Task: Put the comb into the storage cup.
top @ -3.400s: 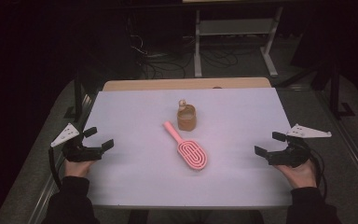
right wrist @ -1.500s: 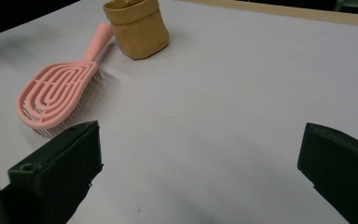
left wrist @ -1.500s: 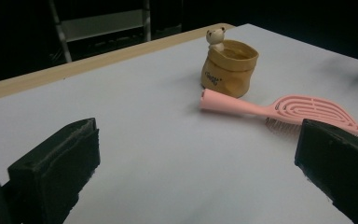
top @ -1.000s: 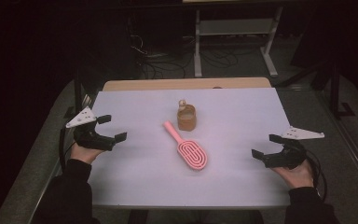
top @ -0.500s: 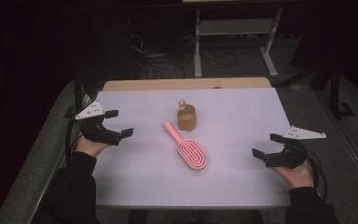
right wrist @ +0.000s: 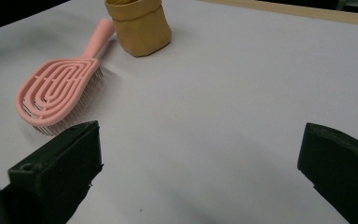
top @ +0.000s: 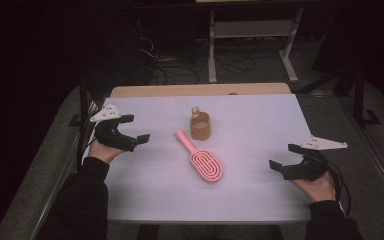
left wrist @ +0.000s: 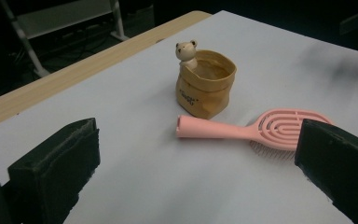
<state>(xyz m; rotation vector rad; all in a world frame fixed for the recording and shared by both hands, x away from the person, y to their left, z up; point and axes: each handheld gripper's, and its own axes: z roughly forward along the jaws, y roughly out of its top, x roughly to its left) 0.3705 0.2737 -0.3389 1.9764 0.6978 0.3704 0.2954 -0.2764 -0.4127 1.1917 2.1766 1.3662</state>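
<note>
Left gripper (top: 134, 134) aimed at the pink hairbrush (top: 201, 159); nothing gripped yet.

The hairbrush is laid bristles-down on the white table (top: 260, 120), handle end just beside the tan bear-topped pot (top: 200, 125), head pointed away from it toward the person. The left gripper is held left of the pot with jaws spread wide and empty; in the left gripper view the brush handle (left wrist: 209, 128) is framed between them, so a grasp of the handle is judged to be intended. The right gripper (top: 290, 158) is kept well right of the pot, likewise wide open and empty (apparently waiting). The lettering on the pot (left wrist: 206, 84) is too small to be read, and the pot's top is cut off in the right gripper view.
</note>
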